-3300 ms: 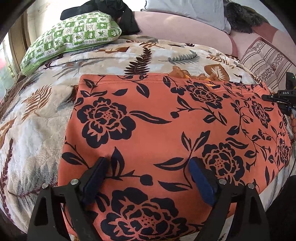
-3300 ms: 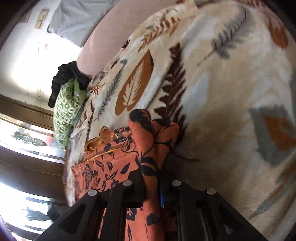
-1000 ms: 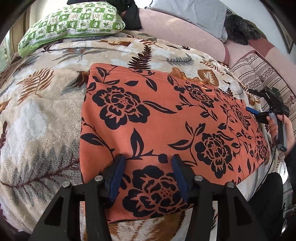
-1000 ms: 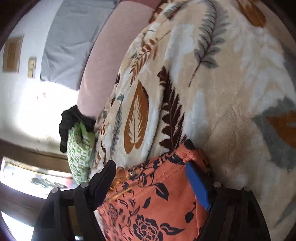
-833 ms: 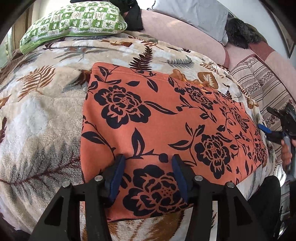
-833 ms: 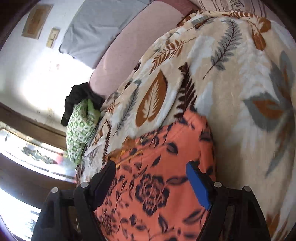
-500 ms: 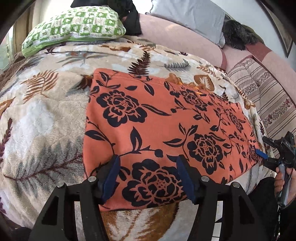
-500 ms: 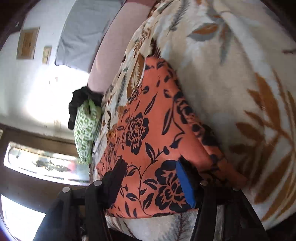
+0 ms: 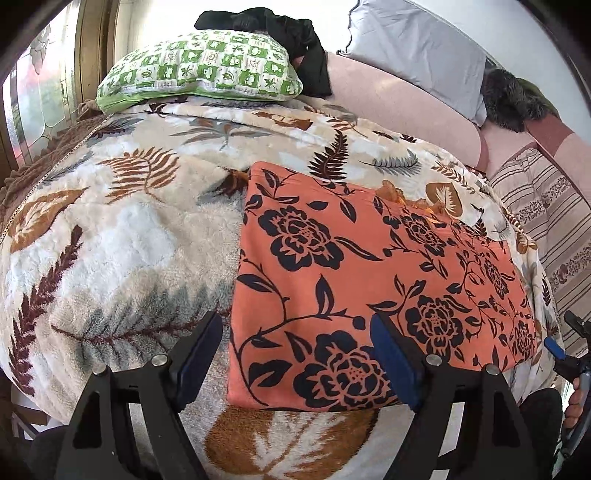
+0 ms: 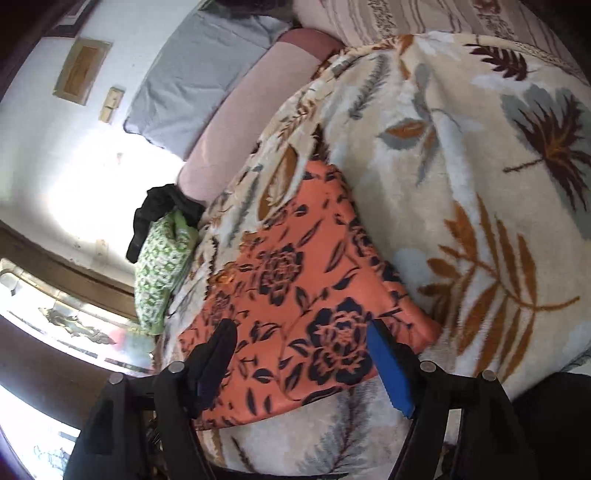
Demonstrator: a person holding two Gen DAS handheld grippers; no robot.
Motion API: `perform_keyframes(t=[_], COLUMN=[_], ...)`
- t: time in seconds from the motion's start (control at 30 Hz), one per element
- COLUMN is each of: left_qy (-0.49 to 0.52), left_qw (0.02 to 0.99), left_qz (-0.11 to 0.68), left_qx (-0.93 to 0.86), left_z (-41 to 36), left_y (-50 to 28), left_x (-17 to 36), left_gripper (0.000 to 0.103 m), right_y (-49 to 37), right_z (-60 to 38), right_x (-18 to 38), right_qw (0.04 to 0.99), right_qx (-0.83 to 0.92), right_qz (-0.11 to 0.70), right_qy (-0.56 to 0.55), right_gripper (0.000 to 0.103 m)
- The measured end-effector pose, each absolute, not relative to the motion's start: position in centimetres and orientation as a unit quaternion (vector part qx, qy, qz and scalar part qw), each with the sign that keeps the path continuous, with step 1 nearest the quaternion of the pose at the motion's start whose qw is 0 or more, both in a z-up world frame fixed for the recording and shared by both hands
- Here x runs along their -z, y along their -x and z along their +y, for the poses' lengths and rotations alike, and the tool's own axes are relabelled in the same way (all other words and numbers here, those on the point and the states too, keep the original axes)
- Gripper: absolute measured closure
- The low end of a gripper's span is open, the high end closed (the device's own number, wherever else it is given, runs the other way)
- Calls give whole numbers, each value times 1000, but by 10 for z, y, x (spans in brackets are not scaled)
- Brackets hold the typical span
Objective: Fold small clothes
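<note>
An orange floral garment (image 9: 369, 273) lies flat as a neat rectangle on a leaf-patterned blanket (image 9: 122, 236) covering the bed, its near edge close to the bed's front edge. The left gripper (image 9: 295, 350) hovers over the garment's near left corner with its fingers (image 9: 393, 363) spread wide, holding nothing; one finger stands over the blanket, the other over the cloth. The right gripper (image 10: 301, 356) hangs over the near right corner, its fingers (image 10: 388, 373) likewise wide apart and empty. A green patterned pillow (image 9: 199, 74) with a black cloth (image 9: 291, 33) rests at the bed's far left corner, a grey pillow (image 9: 417, 51) against the pink headboard (image 9: 399, 107). Judging by the doubled edges, the garment appears to have been folded at least once already; what seems to remain is one or more further folds to bring it to a compact size, starting from the near corners beneath both grippers.
</note>
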State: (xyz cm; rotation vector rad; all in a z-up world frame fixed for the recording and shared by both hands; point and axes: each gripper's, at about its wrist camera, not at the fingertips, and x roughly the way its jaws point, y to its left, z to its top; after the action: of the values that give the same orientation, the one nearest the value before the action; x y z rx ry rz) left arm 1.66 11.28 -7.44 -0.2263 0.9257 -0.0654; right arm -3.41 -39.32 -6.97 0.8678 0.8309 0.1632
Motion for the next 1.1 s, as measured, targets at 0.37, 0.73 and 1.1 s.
perform_keyframes(t=[0.37,0.73,1.1], left_qy=[111,94,58], left_qw=[845,847,865], left_qz=[521,522,494], left_qx=[-36,-43,-60], left_z=[128,123,119], left_y=[-25,-26,-13], left_x=[106,102,77], left_gripper=[20,20,20], right_y=[30,-48,-44], right_z=[-399,-409,-423], right_x=[79,122,111], right_qw=[807,766,764], right_qx=[-41,-68,-53], right_qz=[405,415,396], right_qy=[-427,-486,-506], right_gripper=[21,16,15])
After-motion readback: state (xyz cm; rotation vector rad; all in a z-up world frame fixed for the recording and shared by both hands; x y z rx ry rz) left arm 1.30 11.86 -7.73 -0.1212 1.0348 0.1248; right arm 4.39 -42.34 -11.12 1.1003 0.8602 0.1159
